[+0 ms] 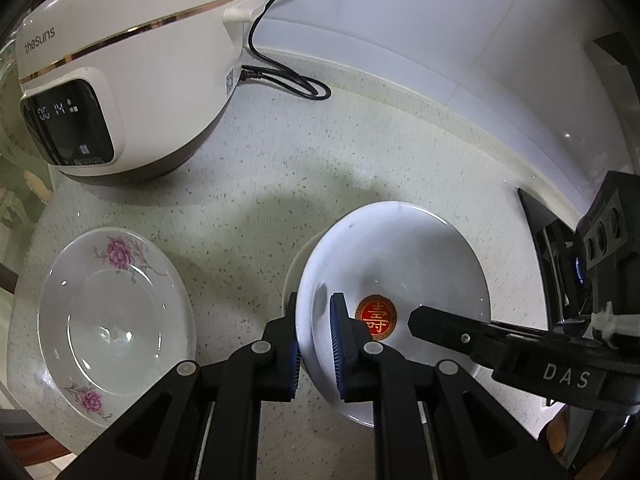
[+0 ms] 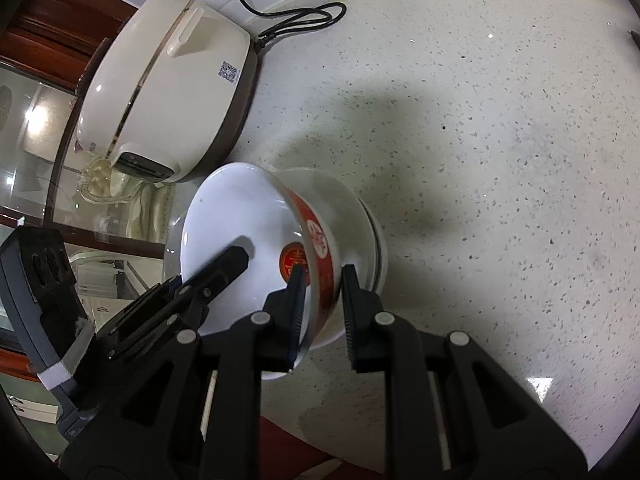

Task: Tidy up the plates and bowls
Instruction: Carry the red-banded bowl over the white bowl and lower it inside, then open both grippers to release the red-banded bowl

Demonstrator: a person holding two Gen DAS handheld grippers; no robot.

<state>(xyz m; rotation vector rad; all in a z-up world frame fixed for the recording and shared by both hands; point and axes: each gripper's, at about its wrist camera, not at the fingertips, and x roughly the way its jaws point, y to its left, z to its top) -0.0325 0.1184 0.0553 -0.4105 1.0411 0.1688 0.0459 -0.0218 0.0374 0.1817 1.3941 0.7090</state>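
Bowl [image 1: 400, 264] tilted, rim clenched in left gripper [image 1: 316, 344] and right gripper [image 2: 322, 312] jaws, angled downward.

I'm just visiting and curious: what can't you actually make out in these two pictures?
- What the bowl sits on: both views, the bowl covers all but a white rim.
- Flowered plate, near edge: left wrist view, hidden by the left gripper.
- Cooker display: too small to read surely.

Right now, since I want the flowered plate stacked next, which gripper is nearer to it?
Left. The left gripper, shut on the bowl, sits just beside the flowered plate; the right gripper grips the bowl's far side.
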